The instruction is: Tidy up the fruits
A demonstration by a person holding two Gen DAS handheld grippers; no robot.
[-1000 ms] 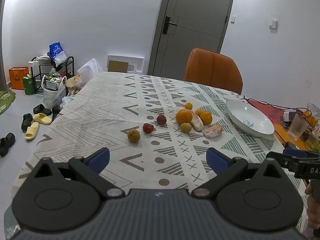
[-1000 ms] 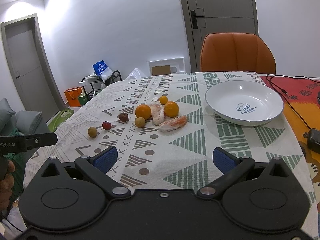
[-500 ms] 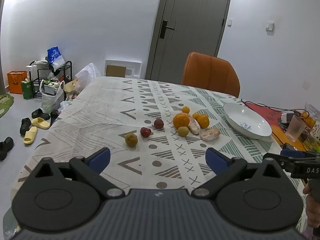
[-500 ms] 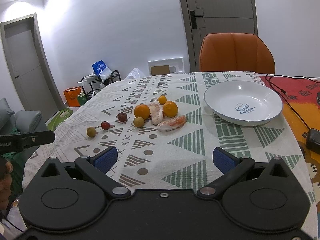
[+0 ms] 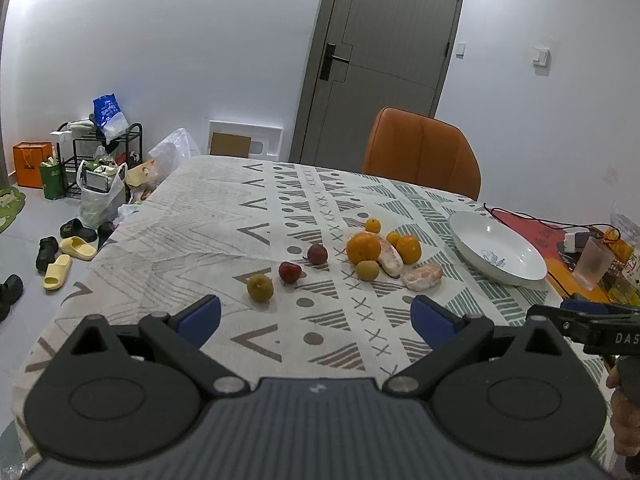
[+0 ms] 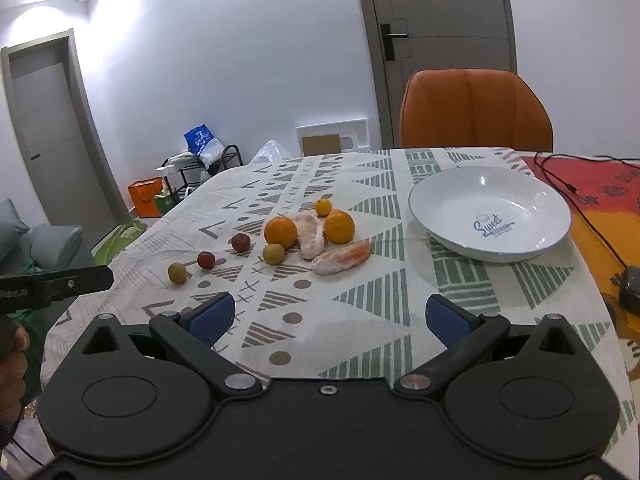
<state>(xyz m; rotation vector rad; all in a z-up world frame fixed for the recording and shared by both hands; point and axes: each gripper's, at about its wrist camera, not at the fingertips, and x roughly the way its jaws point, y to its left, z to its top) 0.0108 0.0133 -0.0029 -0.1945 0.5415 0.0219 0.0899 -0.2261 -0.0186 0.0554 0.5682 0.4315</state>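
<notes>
— White walls, a grey door and an orange chair stand behind the table, which wears a cloth printed with triangles and zigzags. What lies at the left end?

— A yellow-green fruit sits alone nearest that edge, then a small red fruit just beside it, then a darker red fruit, the three making a slanted row.

— And the middle?

— A cluster. A big orange with a pale green fruit touching its front; two peeled citrus pieces lie against it, the nearer one stretched toward the plate. Behind them a second orange and a little one (a third small orange shows only from the left wrist view).

— To the right?

— A white plate with blue lettering, nothing in it, a short way off from the fruit. A red mat and a black cable lie beyond it.

— The grippers?

— The left gripper hovers over the near edge, blue pads spread wide, nothing between them. The right gripper is likewise wide apart and bare, low over the cloth, facing the gap between cluster and plate.
</notes>
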